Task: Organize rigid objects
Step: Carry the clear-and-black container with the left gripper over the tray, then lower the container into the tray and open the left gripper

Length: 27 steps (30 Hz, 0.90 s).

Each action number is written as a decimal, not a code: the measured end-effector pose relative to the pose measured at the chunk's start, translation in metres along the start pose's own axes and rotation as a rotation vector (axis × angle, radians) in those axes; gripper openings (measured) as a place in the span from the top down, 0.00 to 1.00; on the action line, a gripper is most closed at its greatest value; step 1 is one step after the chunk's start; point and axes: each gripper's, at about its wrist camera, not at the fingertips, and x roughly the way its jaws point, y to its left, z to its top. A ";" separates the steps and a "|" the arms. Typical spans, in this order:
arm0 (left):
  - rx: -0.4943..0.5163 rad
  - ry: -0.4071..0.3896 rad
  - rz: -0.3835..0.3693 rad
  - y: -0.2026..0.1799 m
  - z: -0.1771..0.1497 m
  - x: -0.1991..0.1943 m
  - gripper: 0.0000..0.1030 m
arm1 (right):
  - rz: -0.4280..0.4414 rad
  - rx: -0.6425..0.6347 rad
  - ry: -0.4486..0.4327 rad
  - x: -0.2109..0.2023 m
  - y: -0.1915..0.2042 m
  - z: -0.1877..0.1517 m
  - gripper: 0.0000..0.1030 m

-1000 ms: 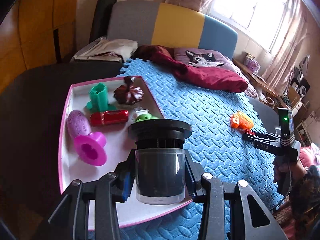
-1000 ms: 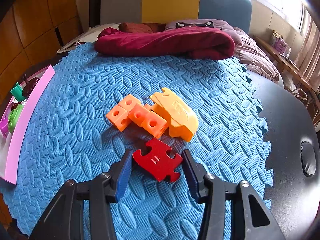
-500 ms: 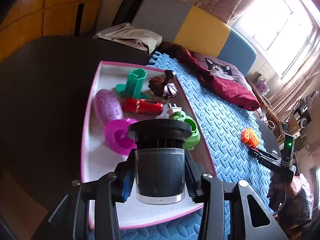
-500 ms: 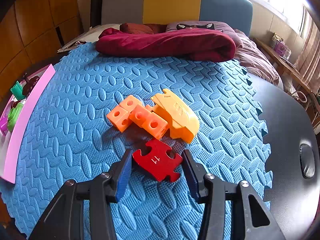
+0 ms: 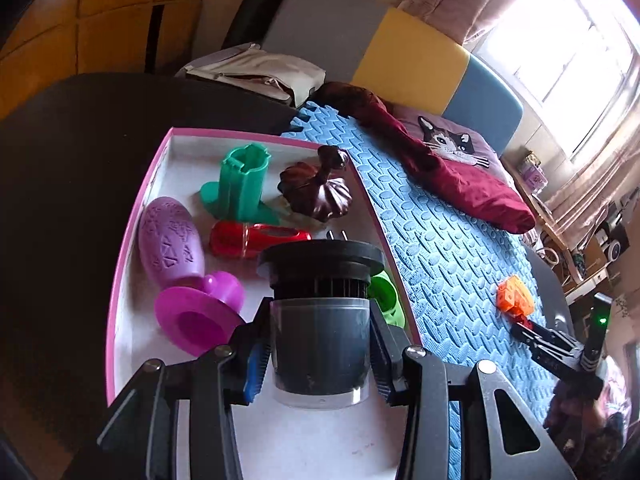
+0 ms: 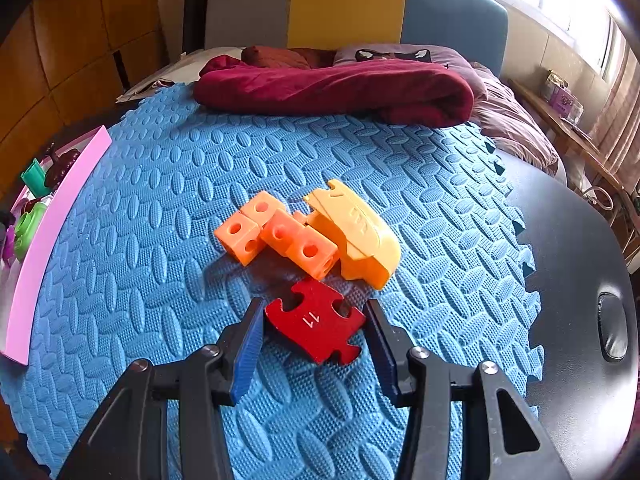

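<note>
While a dark cylindrical jar [image 5: 320, 344] with a wide black ribbed lid is pinched between the 2 fingers of the left gripper [image 5: 318, 354] at the lower centre of the left wrist view, it is held over the near end of a pink-rimmed tray [image 5: 132, 216], probably so that it can be set down with the things already collected there. In the tray, from the upper centre downward, a green mould [image 5: 240, 188], a dark brown pumpkin-shaped piece [image 5: 316, 192], a red flashlight [image 5: 256, 238], a purple egg-shaped toy [image 5: 170, 236], a magenta funnel-like piece [image 5: 196, 320] and a lime green piece [image 5: 386, 298] are seen. Whether the jar touches the tray floor cannot be told.

In the right wrist view, the right gripper [image 6: 314, 334] is seen at the lower centre with its fingers spread on either side of a red puzzle piece [image 6: 316, 326] marked 11, lying flat on the blue foam mat [image 6: 160, 240]; contact by the pads cannot be confirmed. Just beyond it, orange cubes [image 6: 276, 236] and a yellow shell-shaped piece [image 6: 356, 232] are left on the mat, seemingly awaiting sorting.
</note>
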 end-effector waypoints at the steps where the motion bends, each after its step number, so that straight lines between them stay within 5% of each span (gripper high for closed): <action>1: 0.017 -0.006 0.017 -0.002 0.000 0.003 0.57 | -0.001 -0.001 0.000 0.000 0.000 0.000 0.52; 27: 0.125 -0.061 0.143 -0.014 -0.003 0.002 0.55 | 0.001 -0.003 -0.001 0.000 0.000 0.000 0.52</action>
